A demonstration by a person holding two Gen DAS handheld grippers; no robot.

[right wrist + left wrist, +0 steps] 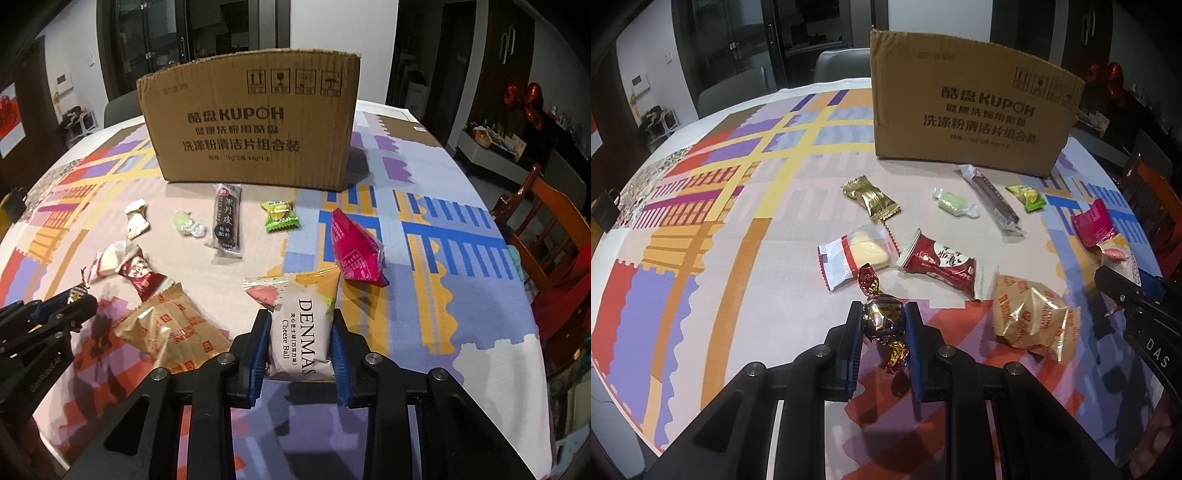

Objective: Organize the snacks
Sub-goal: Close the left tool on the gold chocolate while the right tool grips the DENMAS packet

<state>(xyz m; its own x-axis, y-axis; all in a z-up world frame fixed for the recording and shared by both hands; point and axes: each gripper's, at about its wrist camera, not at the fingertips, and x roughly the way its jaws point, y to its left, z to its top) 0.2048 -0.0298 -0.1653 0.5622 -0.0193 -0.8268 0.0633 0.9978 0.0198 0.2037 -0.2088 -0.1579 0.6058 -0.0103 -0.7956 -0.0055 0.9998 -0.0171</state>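
Note:
My left gripper (pixel 883 318) is shut on a round foil-wrapped chocolate ball (pixel 882 317) just above the tablecloth. My right gripper (pixel 300 325) is shut on a white Denmas cheese ball packet (pixel 301 325). A brown cardboard box (pixel 967 107) stands at the back of the table; it also shows in the right wrist view (pixel 255 125). Loose snacks lie between: a tan biscuit bag (pixel 1030 314), a red packet (pixel 938 264), a white-and-red packet (pixel 855 254), a gold candy (pixel 870 197), a pale green candy (pixel 955 203), a dark bar (pixel 995 199), a green packet (pixel 1027 197), and a pink packet (pixel 352 251).
The round table carries a patterned cloth (pixel 720 206). Wooden chairs (pixel 546 236) stand at the right edge. A grey chair (pixel 838 64) stands behind the table. The right gripper's body (pixel 1137 306) shows at the right in the left wrist view.

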